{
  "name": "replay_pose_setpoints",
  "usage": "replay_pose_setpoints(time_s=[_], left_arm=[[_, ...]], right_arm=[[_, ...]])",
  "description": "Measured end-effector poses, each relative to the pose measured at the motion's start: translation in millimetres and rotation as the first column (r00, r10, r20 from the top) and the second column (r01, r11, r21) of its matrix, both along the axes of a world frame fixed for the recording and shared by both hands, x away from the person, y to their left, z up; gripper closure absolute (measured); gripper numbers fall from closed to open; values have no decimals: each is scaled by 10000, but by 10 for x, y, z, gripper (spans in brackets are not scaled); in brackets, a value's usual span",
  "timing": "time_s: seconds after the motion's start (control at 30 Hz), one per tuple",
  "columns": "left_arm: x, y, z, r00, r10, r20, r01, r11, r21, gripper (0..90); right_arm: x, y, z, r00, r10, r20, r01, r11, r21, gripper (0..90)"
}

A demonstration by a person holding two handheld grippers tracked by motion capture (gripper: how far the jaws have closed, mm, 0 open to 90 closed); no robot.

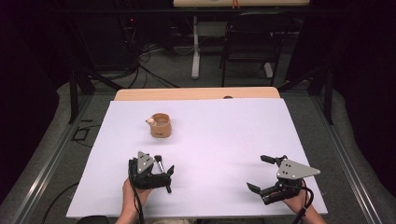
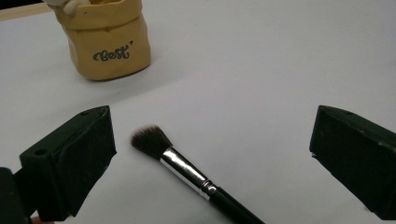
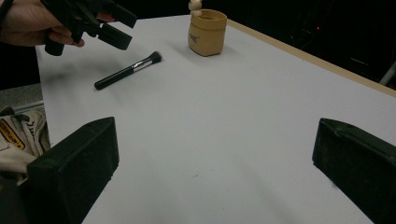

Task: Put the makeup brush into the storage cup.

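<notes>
A makeup brush (image 2: 187, 175) with a black handle, silver ferrule and dark bristles lies flat on the white table cover (image 1: 224, 135). My left gripper (image 2: 212, 154) hovers over it, open, one jaw on each side of the bristle end and touching nothing. From above, the brush (image 1: 163, 173) lies partly under the left gripper (image 1: 156, 169) near the front left. A tan pouch-shaped pot (image 1: 161, 125) marked "Best" stands upright beyond it. My right gripper (image 1: 259, 173) is open at the front right with nothing between its jaws; in its own view the brush (image 3: 126, 71) and pot (image 3: 207, 32) lie far off.
A small pale bead figure (image 3: 196, 5) sits on the pot's rim. The table's wooden back edge (image 1: 196, 93) shows past the cover. A black chair (image 1: 252, 42) and cables stand on the floor behind. Some cloth (image 3: 16, 140) lies off the table's near edge.
</notes>
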State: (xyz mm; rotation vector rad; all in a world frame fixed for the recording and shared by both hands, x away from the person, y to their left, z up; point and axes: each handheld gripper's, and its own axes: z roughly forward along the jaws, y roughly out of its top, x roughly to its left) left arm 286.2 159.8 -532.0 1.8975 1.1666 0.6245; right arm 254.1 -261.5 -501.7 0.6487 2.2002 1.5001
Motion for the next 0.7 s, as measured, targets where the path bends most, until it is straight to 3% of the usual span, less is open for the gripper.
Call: replay_pose_setpoints(time_s=[0.17, 0.37, 0.4, 0.53, 0.7], left_arm=[[15, -33, -32, 9985, 535, -91, -534, 9986, 17, 4], [17, -60, -51, 9916, 1266, -252, -1264, 9919, 88, 5], [14, -76, -59, 9867, 1586, -361, -1583, 9873, 106, 5], [13, -112, -66, 9744, 2063, -890, -2058, 9785, 144, 22], [43, -123, -18, 9435, 2667, -1968, -2682, 9632, 194, 76]], right_arm=[[-6, 4, 3, 10000, 47, 7, -47, 10000, 20, 0], [-10, 8, 8, 9999, 99, 30, -99, 9999, 37, 1], [-9, 11, 9, 9999, 108, 29, -108, 9999, 31, 1], [-14, 16, 16, 9998, 175, 23, -175, 9998, 8, 1], [-29, 20, 28, 9998, 209, 69, -209, 9998, 47, 2]])
